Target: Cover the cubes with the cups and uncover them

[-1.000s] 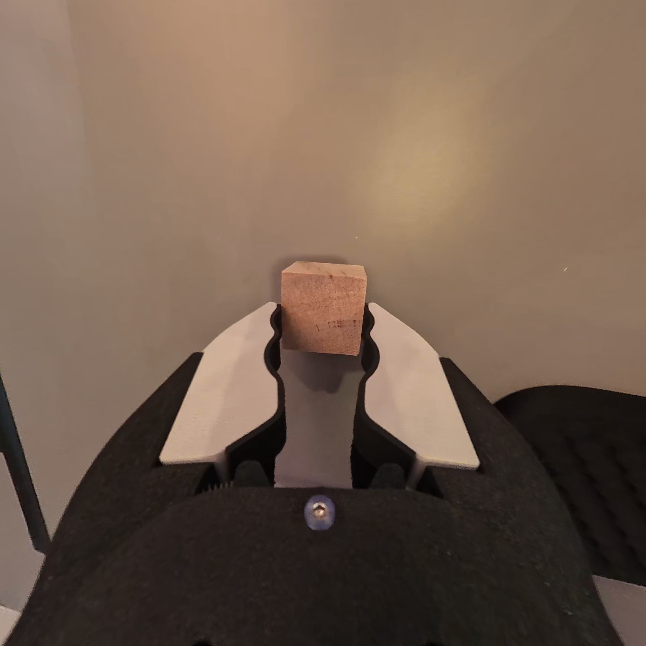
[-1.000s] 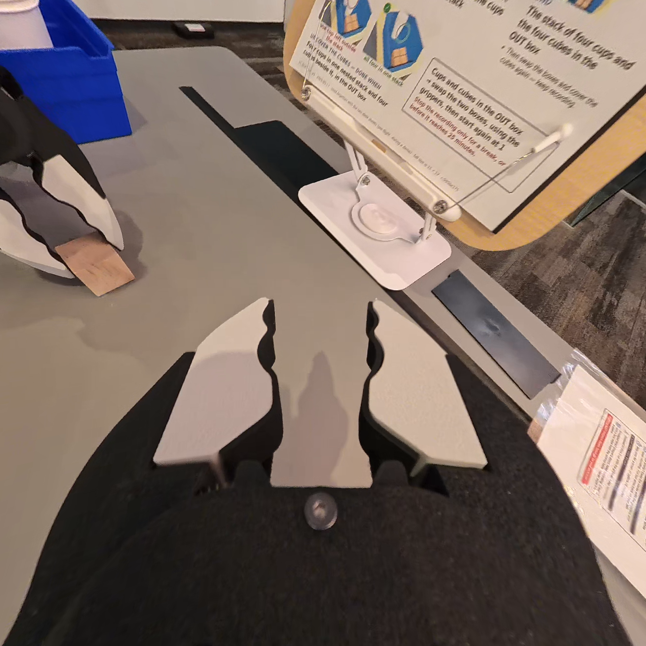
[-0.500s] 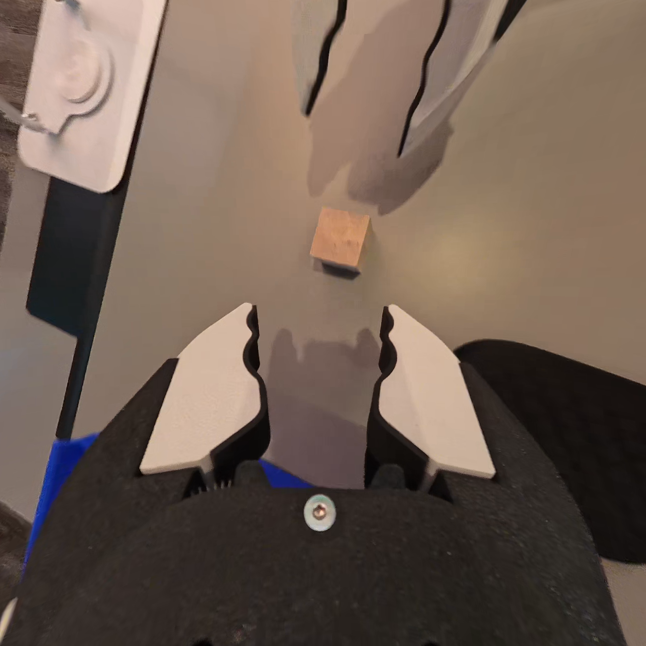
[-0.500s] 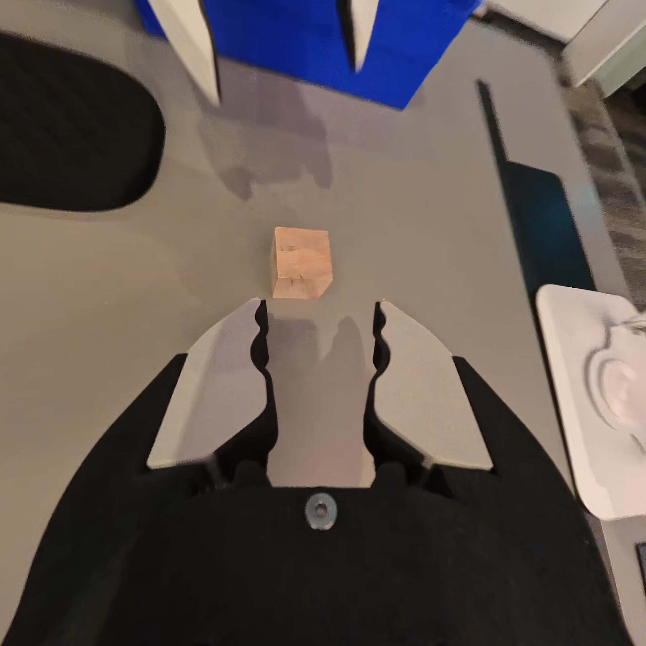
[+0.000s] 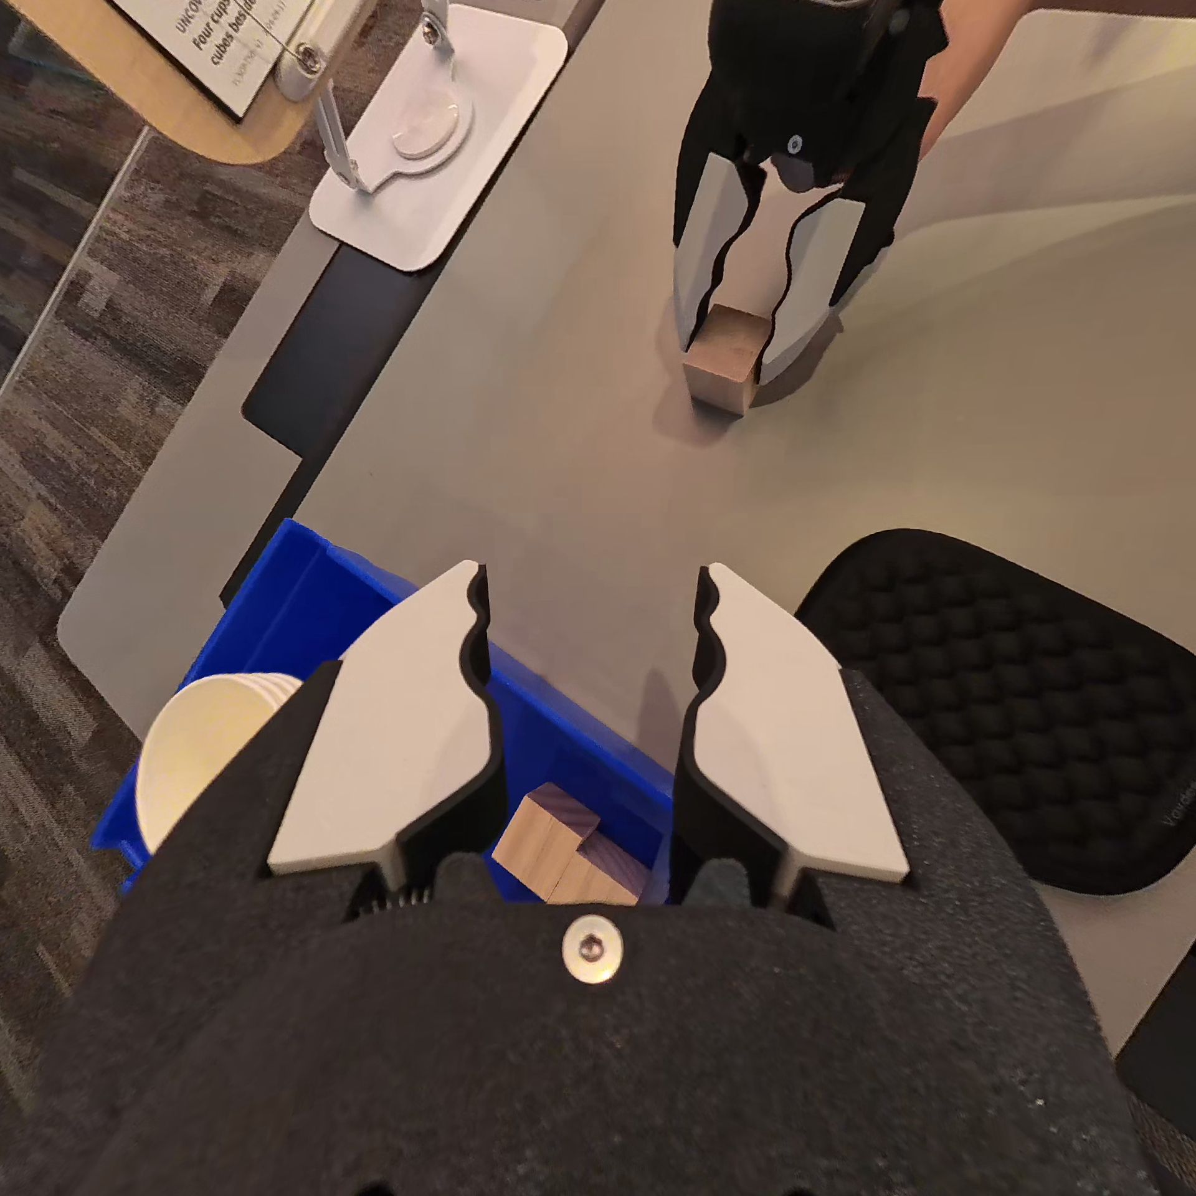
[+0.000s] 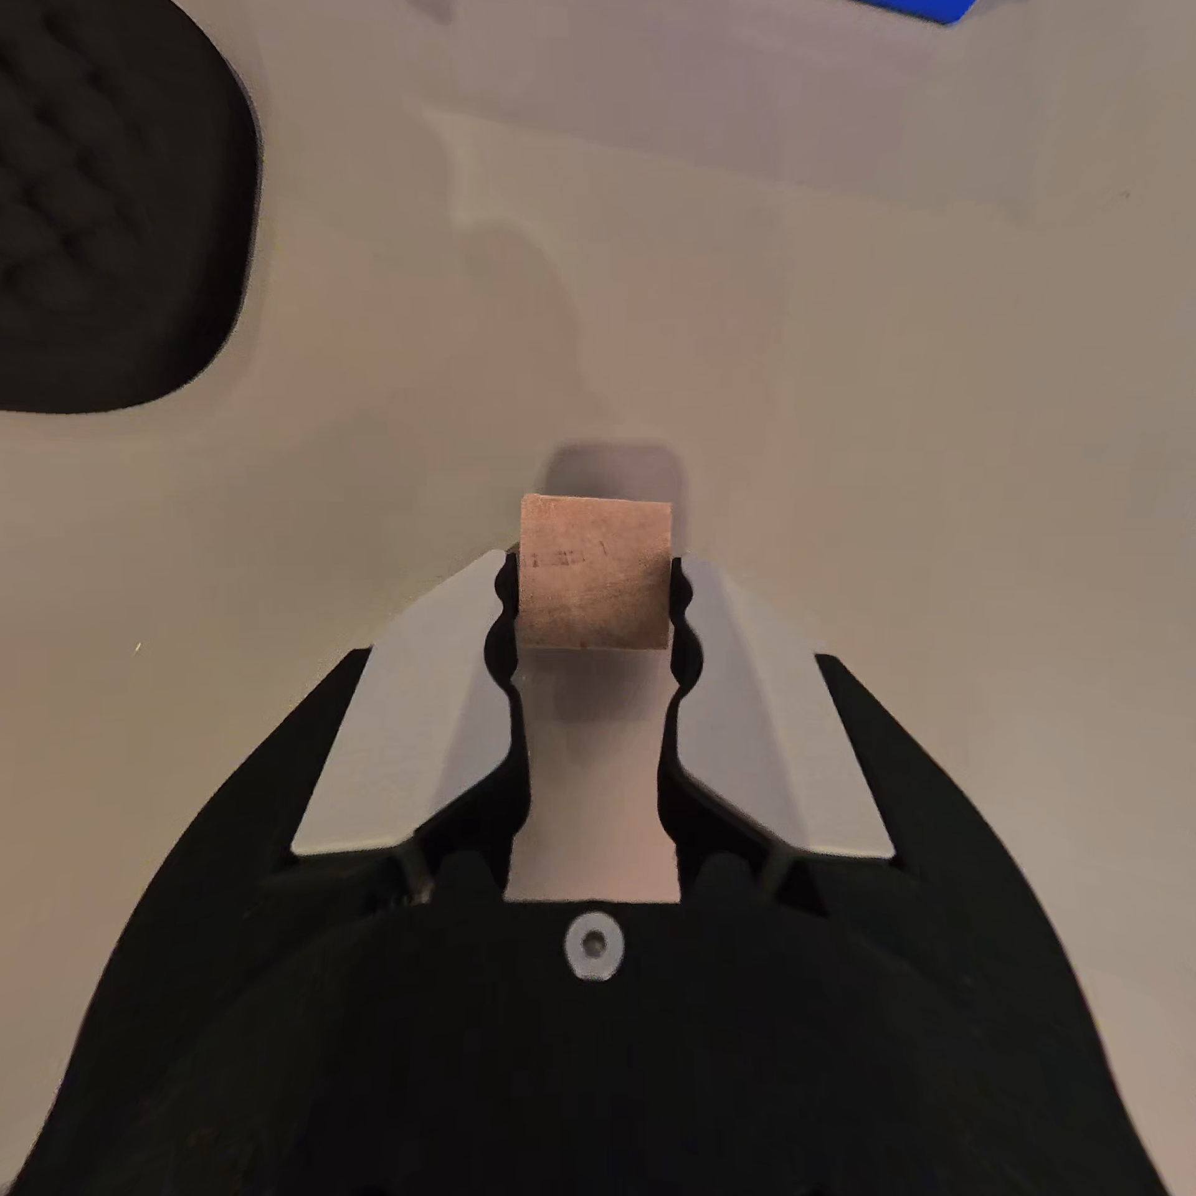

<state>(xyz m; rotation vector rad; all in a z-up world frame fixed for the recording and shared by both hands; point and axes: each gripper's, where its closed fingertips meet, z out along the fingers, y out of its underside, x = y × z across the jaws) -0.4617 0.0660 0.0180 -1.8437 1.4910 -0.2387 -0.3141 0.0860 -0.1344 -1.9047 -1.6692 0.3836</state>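
Observation:
A wooden cube [image 5: 721, 353] rests on the grey table [image 5: 582, 453]. My right gripper [image 5: 731, 356] stands over it at the far side of the left wrist view, one finger on each side. In the right wrist view the cube [image 6: 594, 573] sits between the fingertips of my right gripper [image 6: 592, 563], and both pads touch its sides. My left gripper [image 5: 590, 573] is open and empty, raised above a blue bin [image 5: 310, 582]. The bin holds a stack of white cups [image 5: 194, 744] and more wooden cubes [image 5: 556, 841].
A black cushioned pad [image 5: 1009, 699] lies right of the bin and also shows in the right wrist view [image 6: 110, 213]. A white stand base [image 5: 440, 129] carries an instruction board [image 5: 194, 65] at the table's far left edge. A person's hand [image 5: 958, 71] holds the right gripper.
My left gripper let go of the cube on the table and drew back over the blue bin. My right gripper turned toward the cube, moved in and shut on it.

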